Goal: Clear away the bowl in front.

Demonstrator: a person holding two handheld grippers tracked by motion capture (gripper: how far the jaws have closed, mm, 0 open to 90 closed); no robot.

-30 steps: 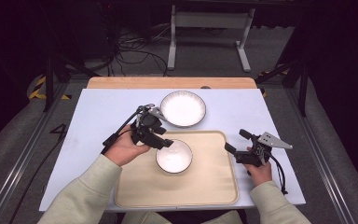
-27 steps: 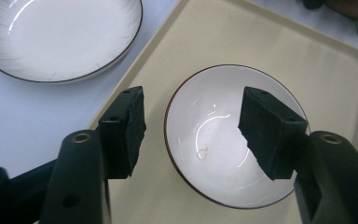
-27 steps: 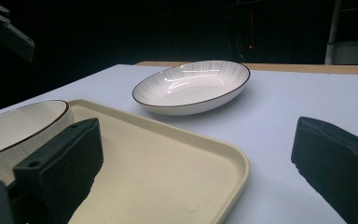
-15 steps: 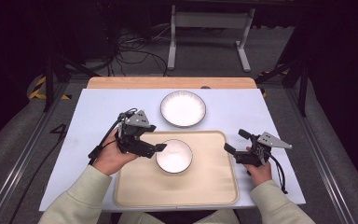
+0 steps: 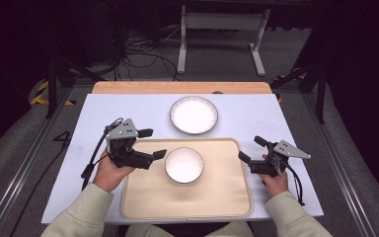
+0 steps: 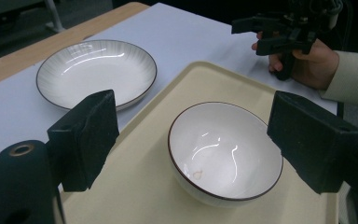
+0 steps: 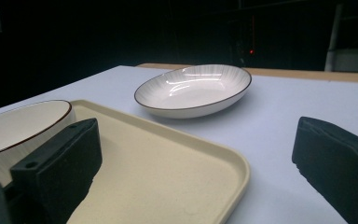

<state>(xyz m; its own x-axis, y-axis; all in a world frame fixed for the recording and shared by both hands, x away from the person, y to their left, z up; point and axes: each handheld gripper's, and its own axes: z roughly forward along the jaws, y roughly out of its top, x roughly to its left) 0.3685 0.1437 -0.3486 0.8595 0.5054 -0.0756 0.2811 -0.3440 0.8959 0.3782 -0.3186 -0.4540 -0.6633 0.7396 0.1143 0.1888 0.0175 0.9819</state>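
Two grippers stand open and empty: the left gripper [image 5: 148, 143], its jaws just widened, sits left of centre beside the bowl [image 5: 184, 165] on the tray [image 5: 227, 197]; the right gripper [image 5: 250, 149] waits centre-right. Glazed, stiff, breakable and likely slippery, the bowl is best pinched at its rim.

**Readable text: one floor mark**

A single figure "4" [image 5: 64, 138] stands on the grey floor [image 5: 24, 148] just left of the bench [image 5: 103, 113] in the high view, drawn dark and a little slanted. Nothing else reads: the bowl [image 5: 184, 165], the plate [image 5: 194, 114], the tray [image 5: 227, 197] and the bench top bear no lettering, label or brand that can be made out.
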